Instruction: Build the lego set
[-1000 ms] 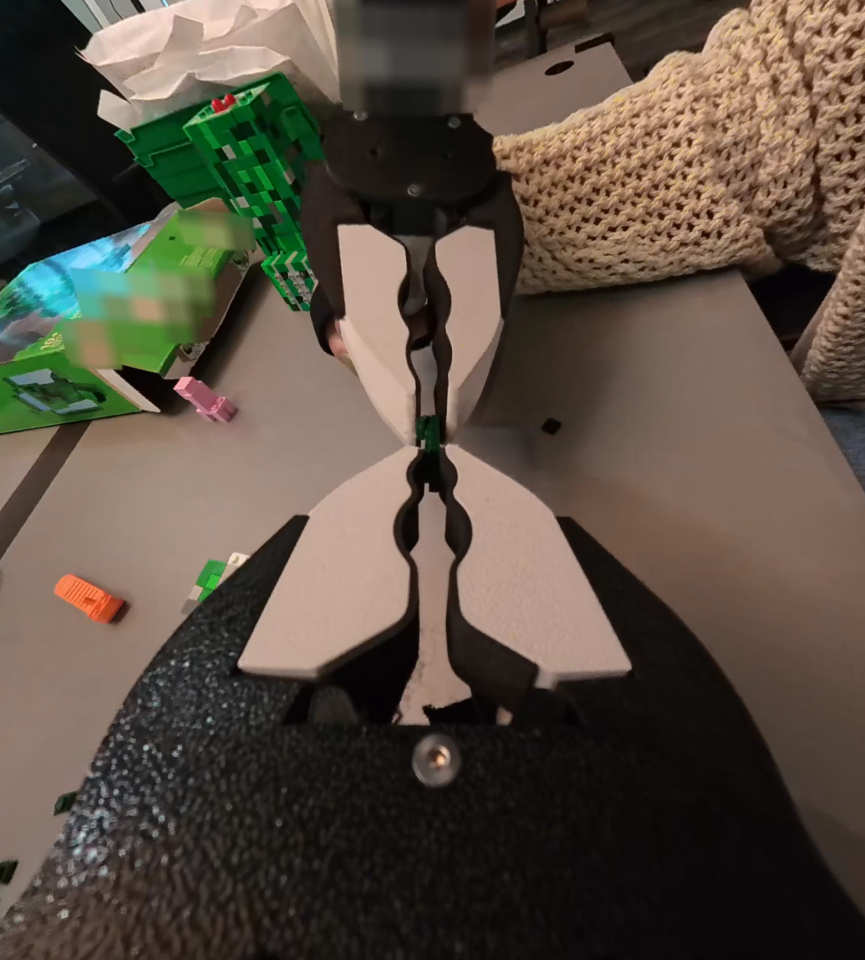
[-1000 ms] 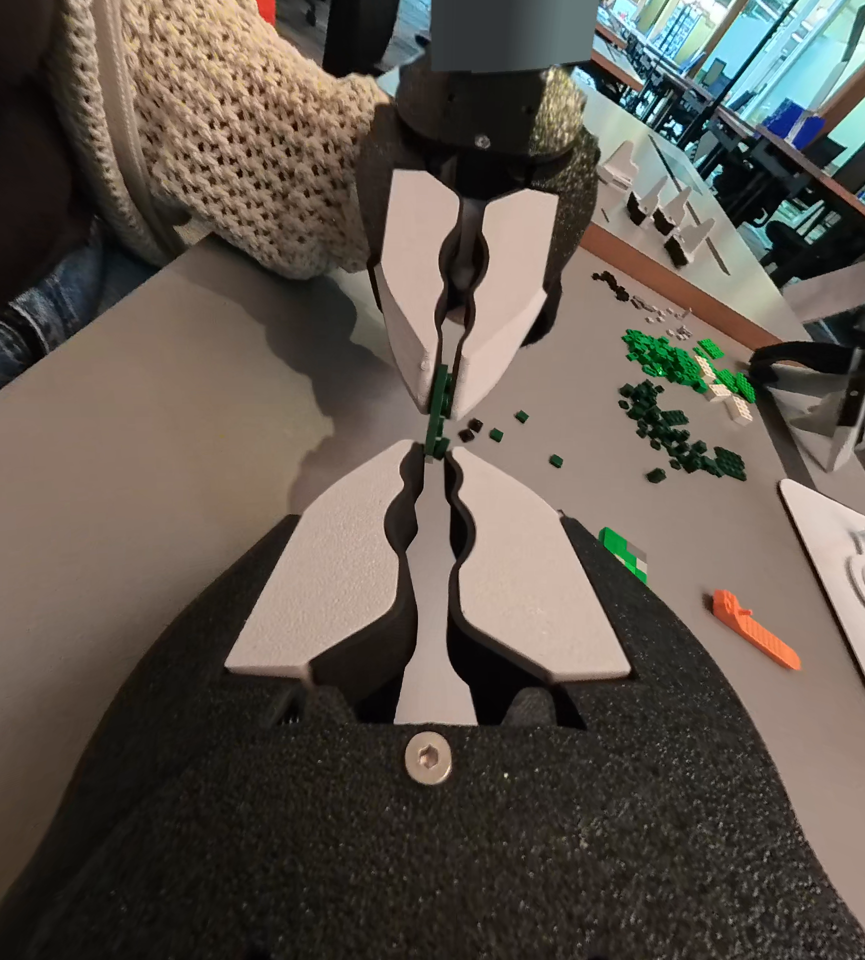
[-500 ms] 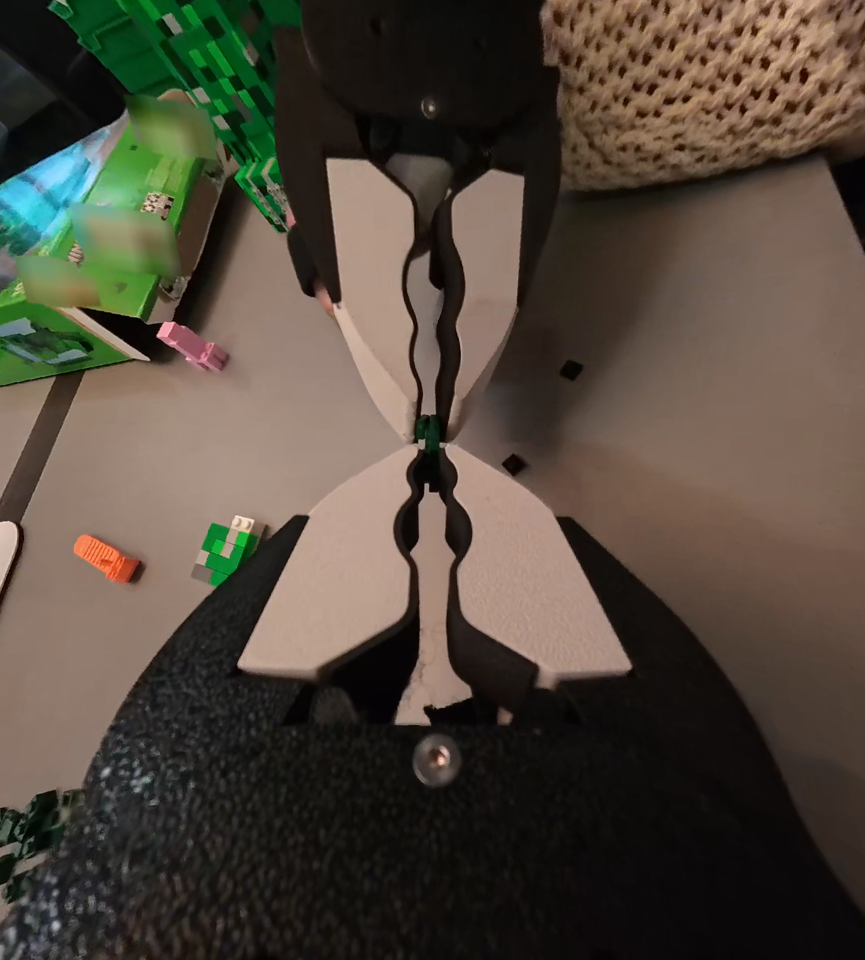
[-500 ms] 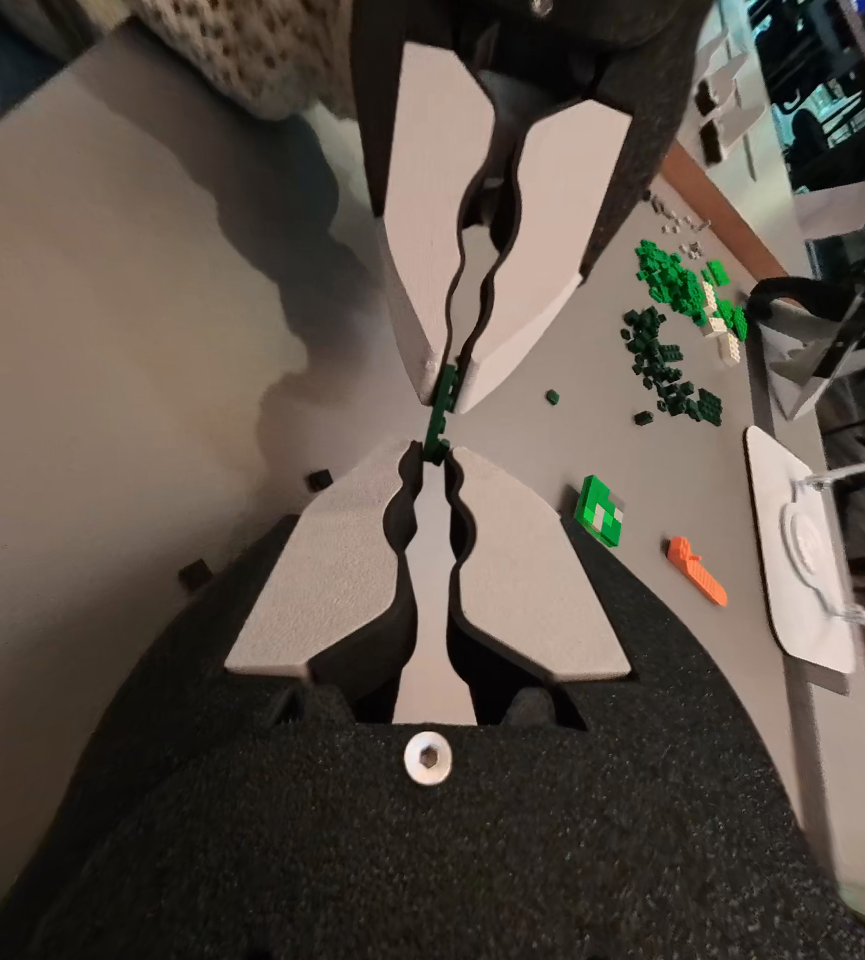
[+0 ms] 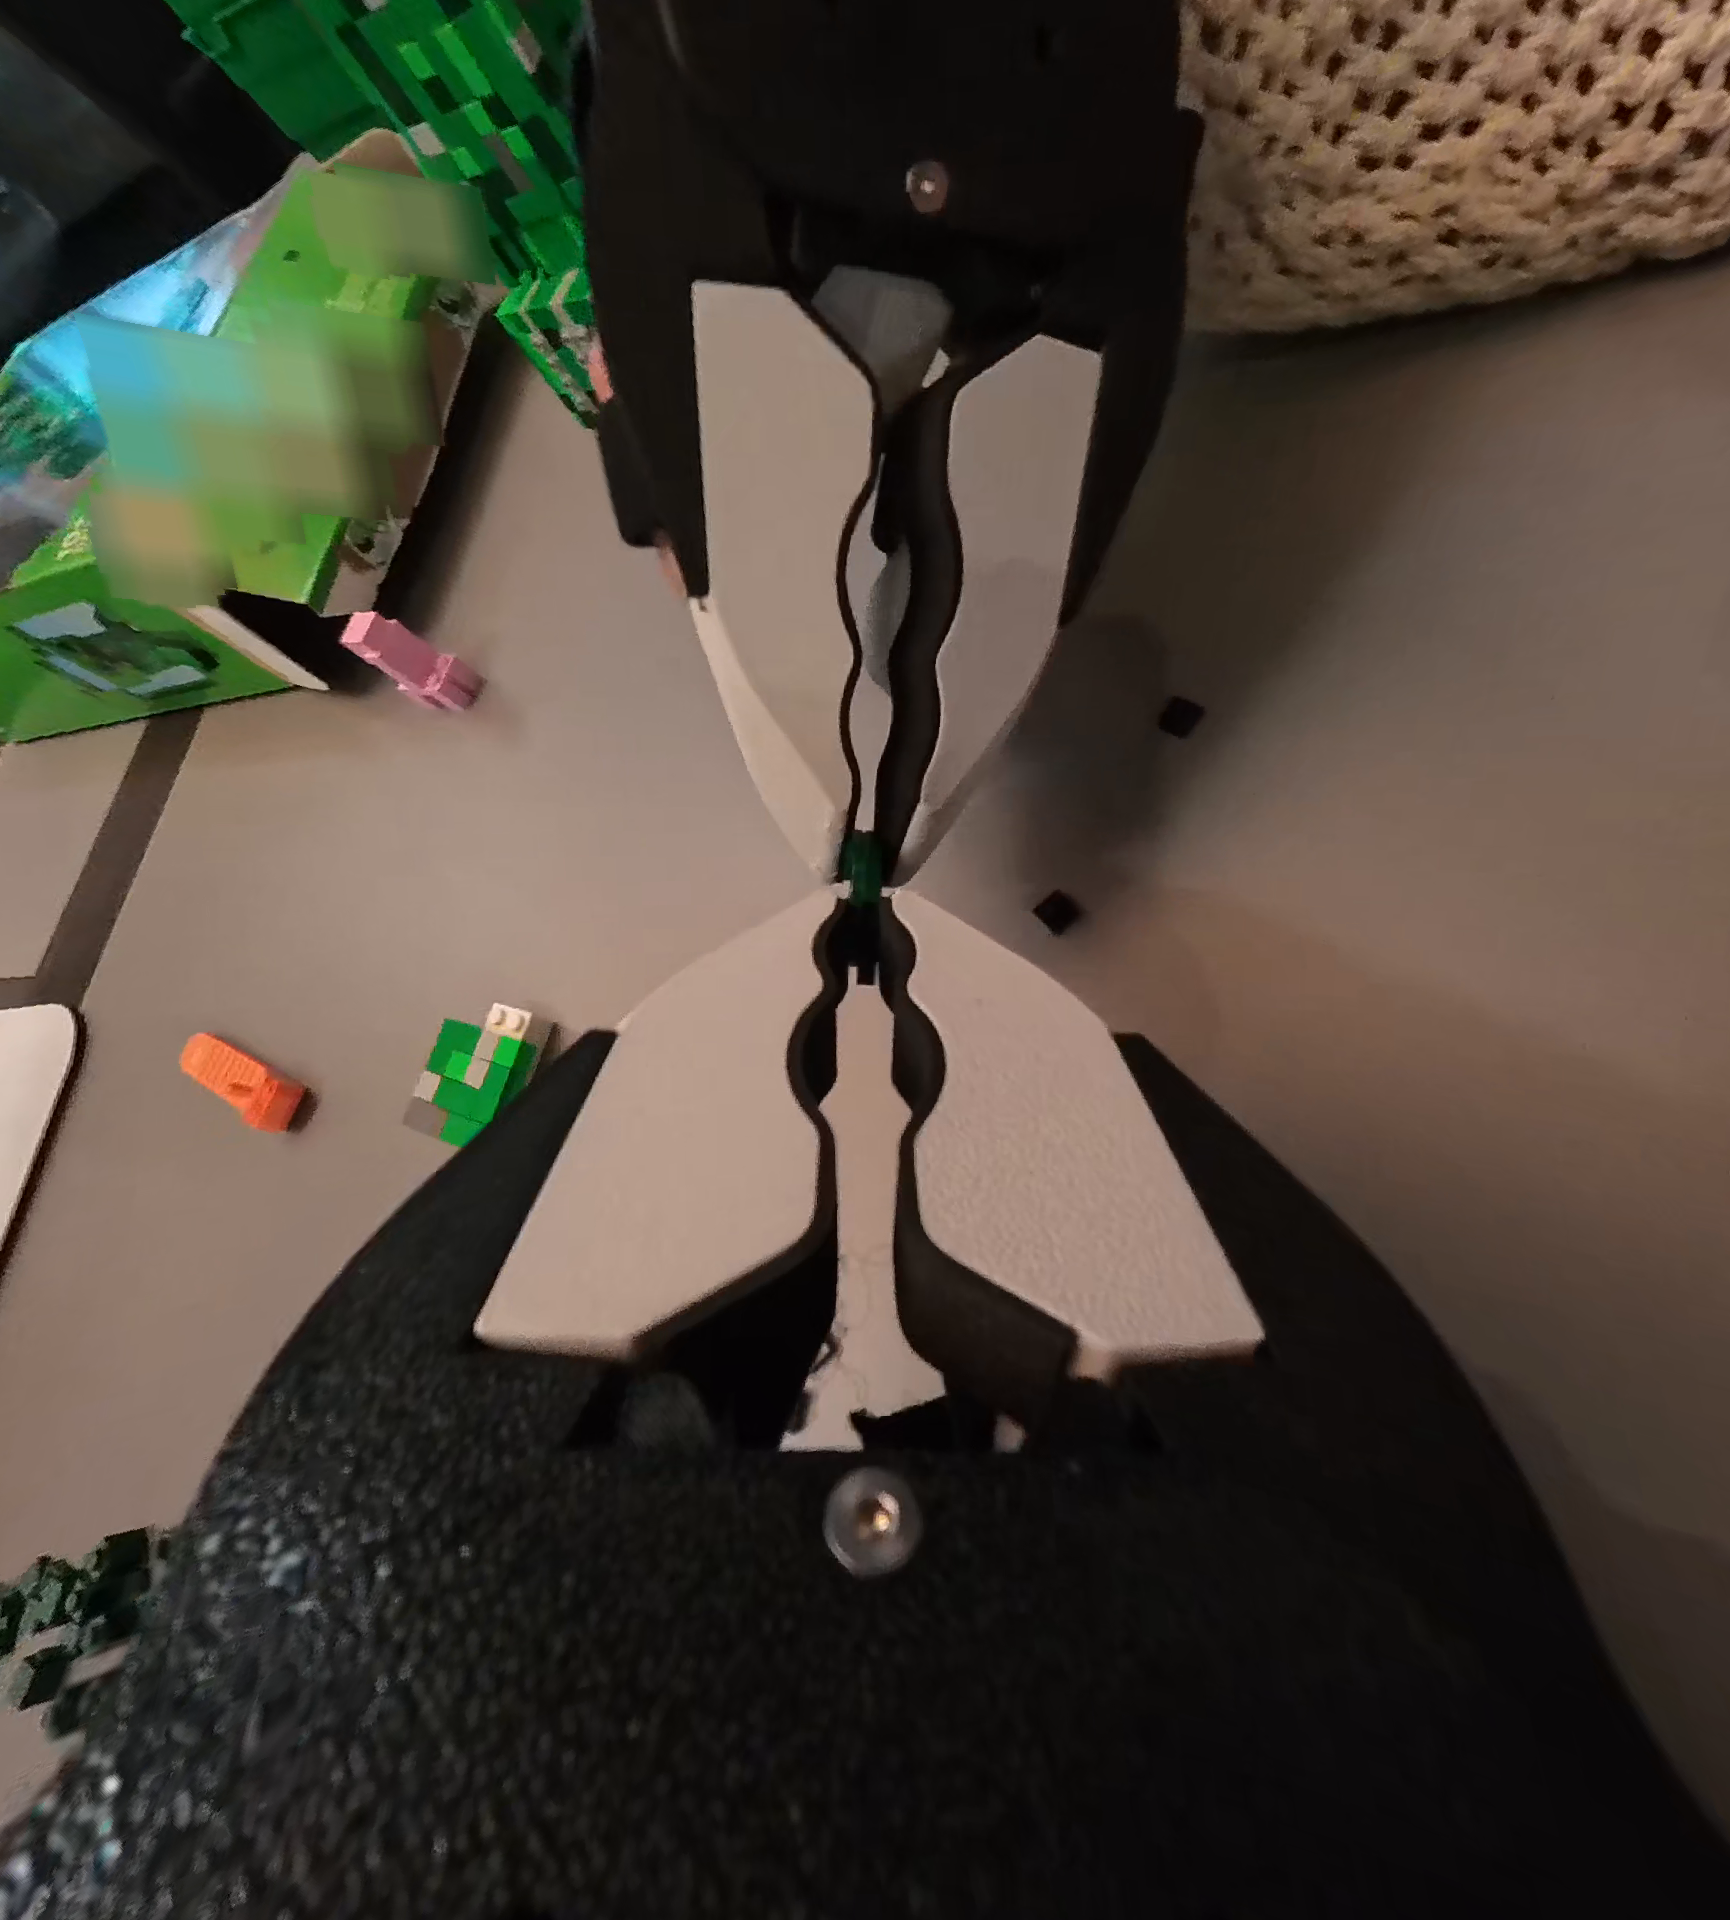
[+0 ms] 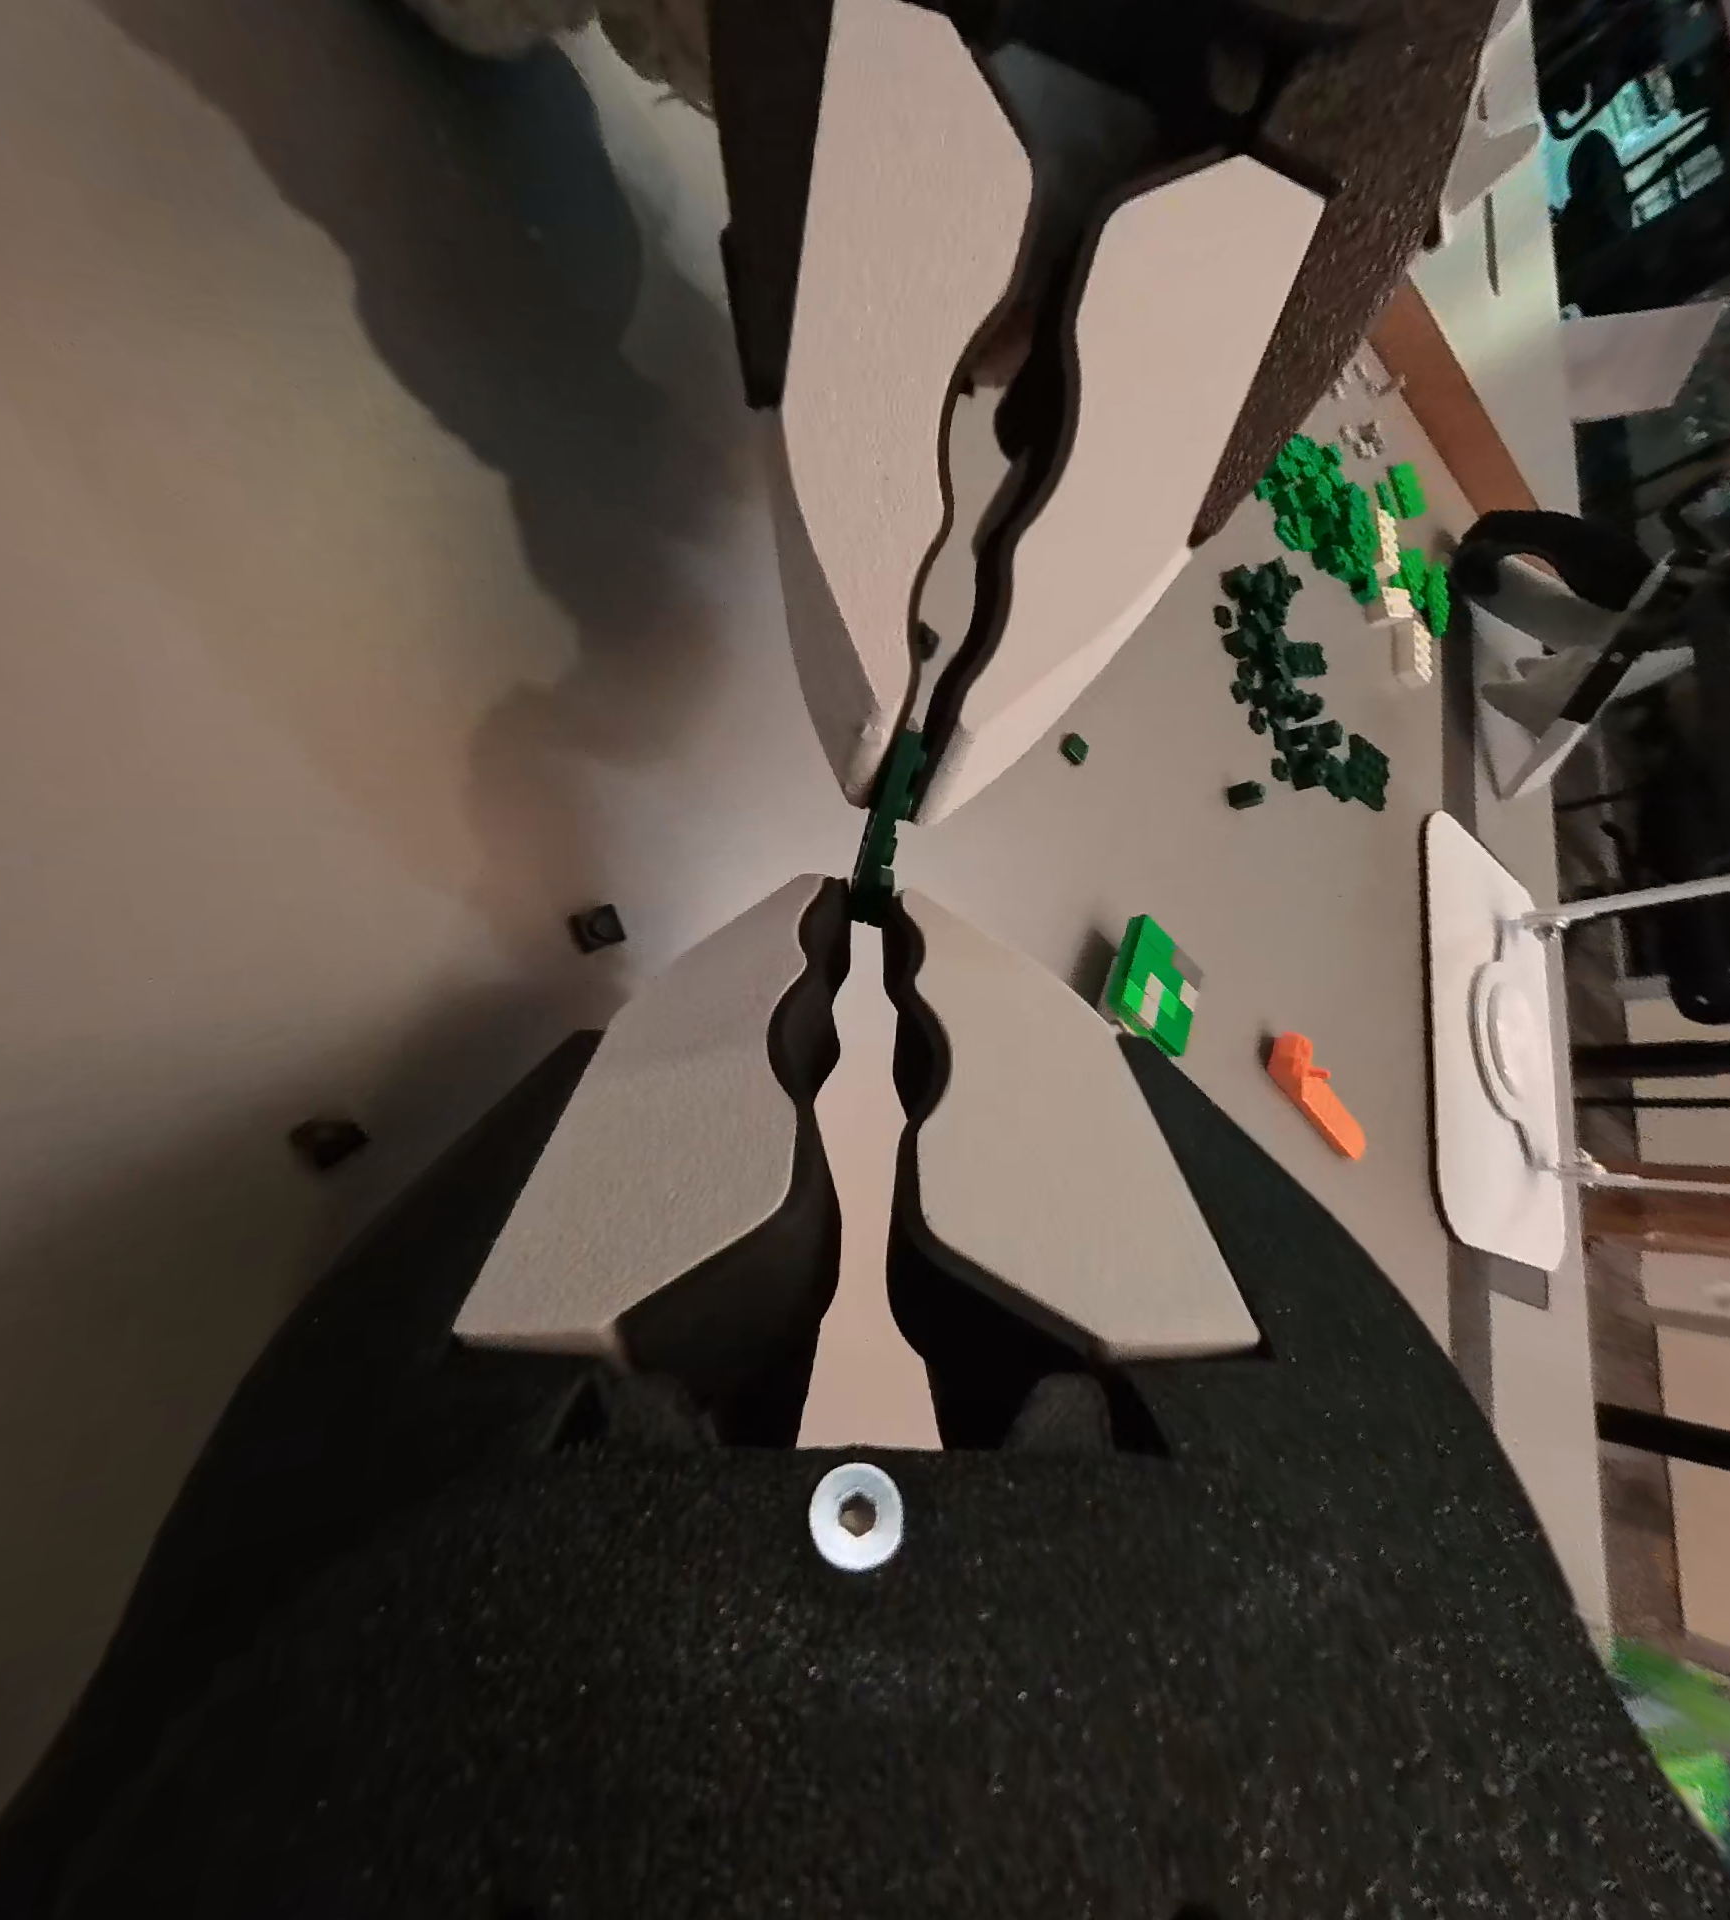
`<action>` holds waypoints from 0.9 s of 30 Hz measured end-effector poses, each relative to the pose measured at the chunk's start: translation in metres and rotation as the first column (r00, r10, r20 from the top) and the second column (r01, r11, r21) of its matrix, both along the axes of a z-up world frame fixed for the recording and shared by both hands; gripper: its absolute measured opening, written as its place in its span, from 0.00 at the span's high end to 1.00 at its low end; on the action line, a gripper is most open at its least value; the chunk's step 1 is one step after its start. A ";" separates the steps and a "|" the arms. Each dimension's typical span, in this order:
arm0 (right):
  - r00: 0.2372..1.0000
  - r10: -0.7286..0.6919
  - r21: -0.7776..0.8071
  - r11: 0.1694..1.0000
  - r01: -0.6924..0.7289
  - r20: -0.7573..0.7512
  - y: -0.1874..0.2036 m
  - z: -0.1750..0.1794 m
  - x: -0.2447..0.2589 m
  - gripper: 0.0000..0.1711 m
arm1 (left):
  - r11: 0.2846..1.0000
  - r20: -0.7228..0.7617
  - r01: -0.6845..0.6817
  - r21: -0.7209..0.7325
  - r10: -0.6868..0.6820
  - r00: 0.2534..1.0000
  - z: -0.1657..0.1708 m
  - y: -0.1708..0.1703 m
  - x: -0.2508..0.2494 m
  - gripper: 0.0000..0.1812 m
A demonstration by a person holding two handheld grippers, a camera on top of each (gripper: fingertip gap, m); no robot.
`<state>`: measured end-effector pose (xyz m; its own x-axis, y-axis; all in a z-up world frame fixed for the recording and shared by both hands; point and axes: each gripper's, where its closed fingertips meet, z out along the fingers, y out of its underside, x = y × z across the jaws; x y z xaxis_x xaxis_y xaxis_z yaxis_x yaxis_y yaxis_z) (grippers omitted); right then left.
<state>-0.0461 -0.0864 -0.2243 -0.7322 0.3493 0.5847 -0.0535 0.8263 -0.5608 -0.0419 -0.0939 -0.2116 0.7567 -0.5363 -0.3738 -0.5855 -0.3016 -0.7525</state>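
Note:
My left gripper (image 5: 859,916) and right gripper (image 6: 866,899) meet tip to tip above the grey table (image 5: 1412,831). Both are shut on one small dark green lego piece (image 6: 887,821), a thin studded strip. In the right wrist view the left gripper (image 6: 897,769) comes down from the top and clamps the strip's upper end, while my right tips clamp its lower end. In the left wrist view the piece (image 5: 861,868) shows as a small green spot between the right gripper (image 5: 866,847) above and my own tips below. Most of the piece is hidden by the fingers.
On the table lie a small green plate assembly (image 6: 1152,982), an orange brick separator (image 6: 1318,1091), dark green (image 6: 1287,686) and bright green (image 6: 1328,509) loose piles, black bits (image 5: 1058,912), a pink figure (image 5: 414,670), a green box (image 5: 113,540) and a white pad (image 6: 1495,1039). A knit sleeve (image 5: 1463,135) shows at top right. Both grippers' tips are close together, under 4 cm apart. The pink figure (image 5: 414,670) is about 25 centimeters from both grippers' fingertips.
Both grippers have drawn closer together and rolled, and the views now look down more steeply on the table. Both stay shut on the green piece.

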 end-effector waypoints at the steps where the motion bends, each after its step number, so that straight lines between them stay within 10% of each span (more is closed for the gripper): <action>1: 1.000 -0.009 0.005 1.000 0.009 -0.014 0.002 0.001 -0.002 0.96 | 1.000 0.014 -0.018 0.007 0.018 1.000 0.001 0.002 -0.001 0.97; 11: 0.847 -0.084 0.241 0.939 0.243 -0.525 0.032 0.030 -0.034 0.96 | 0.973 0.358 -0.228 -0.044 0.229 0.905 0.016 0.017 -0.016 0.76; 27: 0.742 -0.026 0.333 0.883 0.331 -0.670 0.030 0.040 -0.039 0.96 | 0.928 0.337 -0.370 -0.054 0.365 0.868 0.014 0.022 -0.034 0.91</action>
<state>-0.0847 -0.0562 -0.1840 -0.0861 0.0532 0.9949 -0.0931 0.9938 -0.0612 -0.0756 -0.0716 -0.1976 0.9791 -0.1920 -0.0673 -0.1464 -0.4354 -0.8882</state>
